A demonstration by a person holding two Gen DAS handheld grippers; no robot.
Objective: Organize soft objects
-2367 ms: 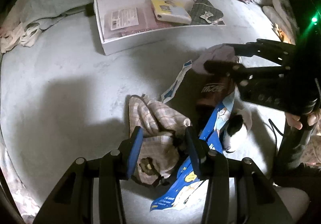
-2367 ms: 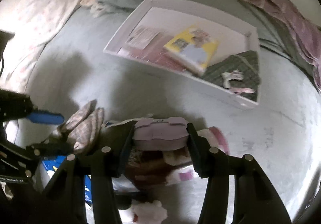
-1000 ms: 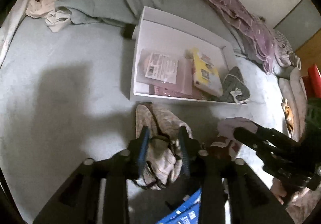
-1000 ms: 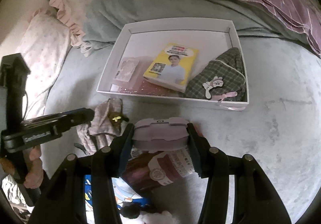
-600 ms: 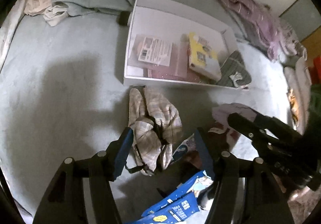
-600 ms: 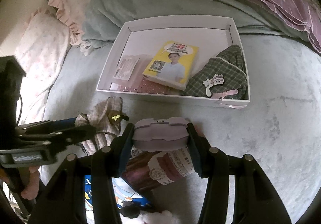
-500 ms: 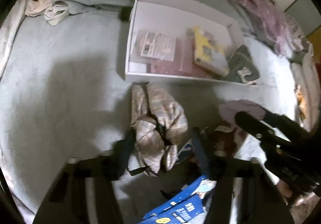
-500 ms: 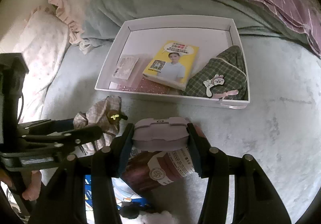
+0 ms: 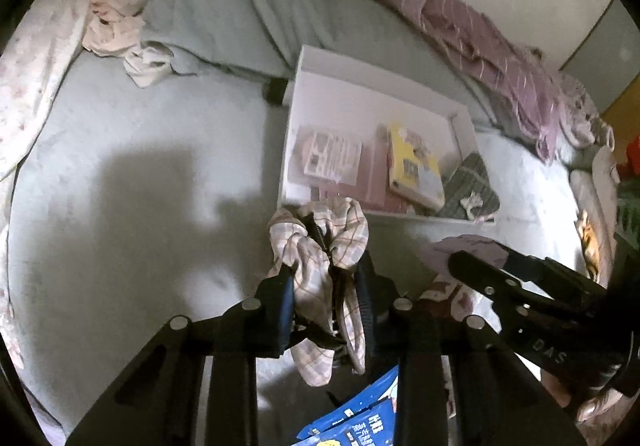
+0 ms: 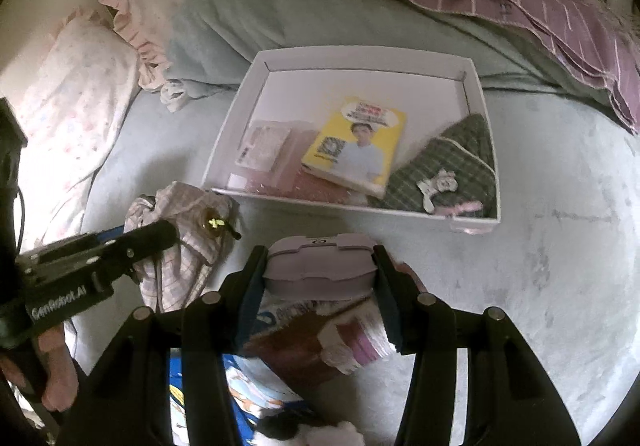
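Left wrist view shows our left gripper (image 9: 325,282), whose jaws have just been closing, now pinching the plaid pouch (image 9: 320,246) and lifting it off the bedspread, just short of the white tray (image 9: 294,102). Our right gripper (image 10: 320,272) keeps clamping the lilac case (image 10: 320,266). We judge both items ready for the tray.

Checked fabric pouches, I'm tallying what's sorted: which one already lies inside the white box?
The dark green checked pouch, tucked in the white box's right corner. The pale pink checked pouch is outside, pinched in the left claw.
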